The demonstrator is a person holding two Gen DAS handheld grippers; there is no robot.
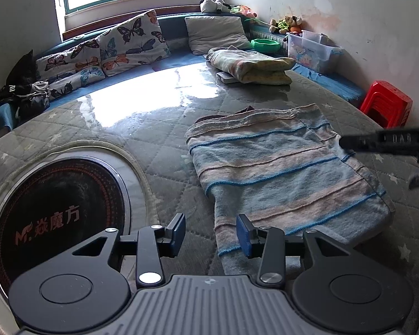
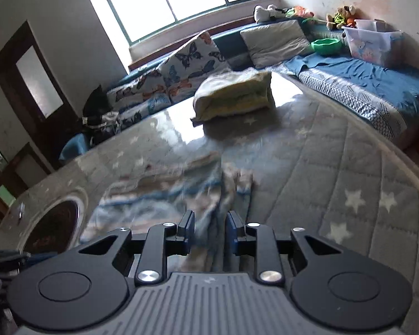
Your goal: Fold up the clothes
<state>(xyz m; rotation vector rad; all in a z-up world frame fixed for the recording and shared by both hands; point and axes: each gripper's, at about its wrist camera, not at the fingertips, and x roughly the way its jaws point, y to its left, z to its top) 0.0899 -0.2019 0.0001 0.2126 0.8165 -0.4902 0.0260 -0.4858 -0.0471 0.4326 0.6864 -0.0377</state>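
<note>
The striped garment, blue and pinkish-tan with thin blue and brown lines, lies folded into a rough rectangle on the quilted, star-printed counter. In the left wrist view it spreads ahead and to the right of the jaws, its near edge passing just under the right-hand pad. The left gripper has its jaws released, with nothing between them.

In the right wrist view the same garment is blurred; a ridge of its cloth runs into the gap of the right gripper, whose jaws stand parted. I cannot tell whether they press the fabric.

Left of the left jaws a round black cooktop is set into the counter. Far ahead of both jaws lies a folded yellowish blanket, with butterfly cushions beyond it.
</note>
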